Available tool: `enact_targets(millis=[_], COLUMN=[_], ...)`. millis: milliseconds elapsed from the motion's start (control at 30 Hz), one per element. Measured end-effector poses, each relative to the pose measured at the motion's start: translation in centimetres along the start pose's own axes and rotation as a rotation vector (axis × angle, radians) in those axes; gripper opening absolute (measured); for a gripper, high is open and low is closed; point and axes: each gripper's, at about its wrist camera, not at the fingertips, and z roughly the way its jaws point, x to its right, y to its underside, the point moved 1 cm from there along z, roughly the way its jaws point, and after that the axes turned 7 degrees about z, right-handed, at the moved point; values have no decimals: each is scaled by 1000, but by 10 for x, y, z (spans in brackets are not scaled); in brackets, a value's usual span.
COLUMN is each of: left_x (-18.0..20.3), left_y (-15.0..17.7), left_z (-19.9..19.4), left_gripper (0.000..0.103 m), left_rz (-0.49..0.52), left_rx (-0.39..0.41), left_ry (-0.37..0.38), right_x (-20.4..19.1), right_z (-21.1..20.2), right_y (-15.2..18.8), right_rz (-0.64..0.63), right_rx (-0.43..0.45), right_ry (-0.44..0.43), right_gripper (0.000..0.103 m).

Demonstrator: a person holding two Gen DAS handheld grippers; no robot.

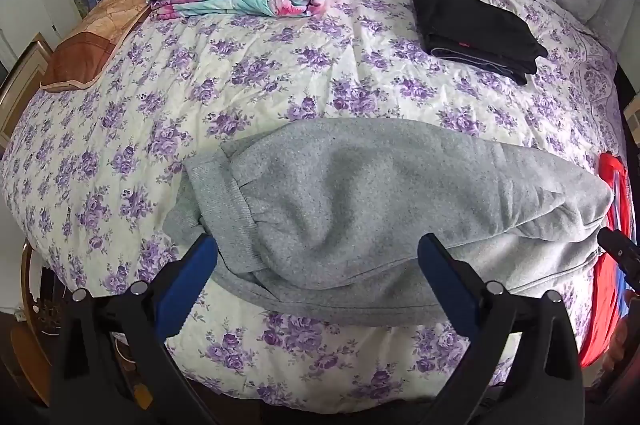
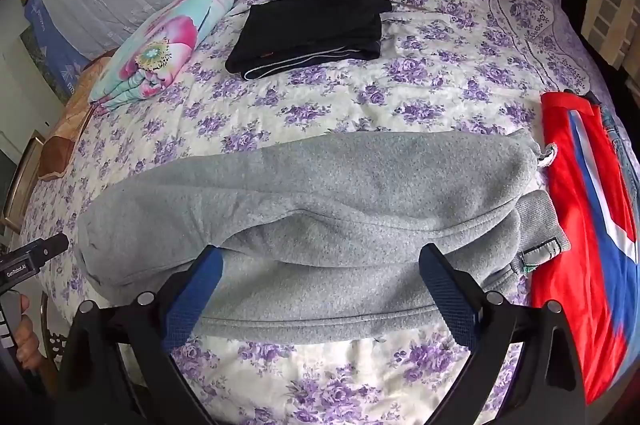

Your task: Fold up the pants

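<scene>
blue pads of the left gripper hang wide over the cuff end of the grey sweatpants, nothing pinched. across the bedspread the pants lie lengthwise, already doubled leg on leg, waistband near the red garment. right gripper gapes wide too, gripping nothing. my read: each should pinch both layers at an end, lift together, keep edges square. folded black pants wait behind.
</scene>
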Motion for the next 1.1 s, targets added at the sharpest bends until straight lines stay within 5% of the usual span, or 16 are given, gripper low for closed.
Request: enact_targets(millis=[1100], left_x=[14], left_y=[6], left_z=[4], left_gripper=[98], left_rz=[54], left_rx=[-34], left_ry=[6], right_x=[-12], right_z=[-7], right_y=[15], right_rz=[-35], right_rx=[-3], right_ry=[19], right_gripper=[99])
